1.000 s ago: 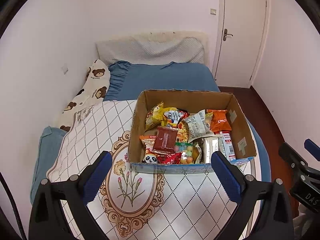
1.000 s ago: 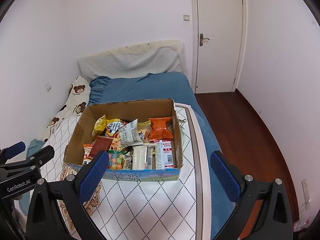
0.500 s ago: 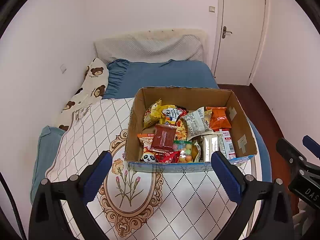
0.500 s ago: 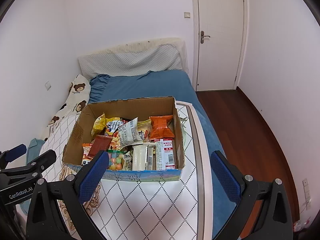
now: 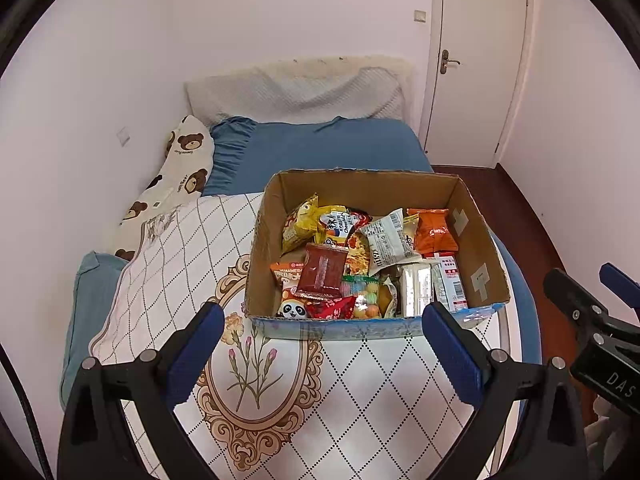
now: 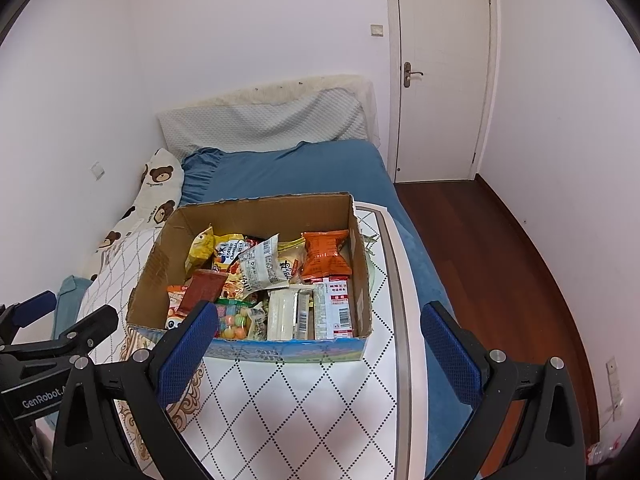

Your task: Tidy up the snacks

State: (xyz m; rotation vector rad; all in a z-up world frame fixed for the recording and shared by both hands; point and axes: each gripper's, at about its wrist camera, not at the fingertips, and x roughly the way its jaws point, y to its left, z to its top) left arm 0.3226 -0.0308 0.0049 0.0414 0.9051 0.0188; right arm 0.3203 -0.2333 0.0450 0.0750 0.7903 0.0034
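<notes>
An open cardboard box (image 5: 476,240) (image 6: 160,256) full of mixed snack packets stands on a white patterned board on the bed. Inside are an orange chip bag (image 5: 434,232) (image 6: 326,256), a dark red packet (image 5: 322,274) (image 6: 202,290), yellow bags (image 5: 298,222), a white wrapper (image 5: 386,240) and boxed biscuits (image 6: 334,308). My left gripper (image 5: 322,350) is open and empty, just in front of the box's near wall. My right gripper (image 6: 316,350) is open and empty, before the box's near right corner.
The board (image 5: 360,400) lies on a blue bed (image 5: 320,148) with a grey pillow (image 5: 296,92) and a bear-print pillow (image 5: 180,176) along the left wall. A shut white door (image 6: 440,72) and dark wooden floor (image 6: 500,260) are to the right.
Both grippers have risen and drifted slightly, so the box sits a little lower and further left in the views. Both stay open. Nothing in the box has moved.
</notes>
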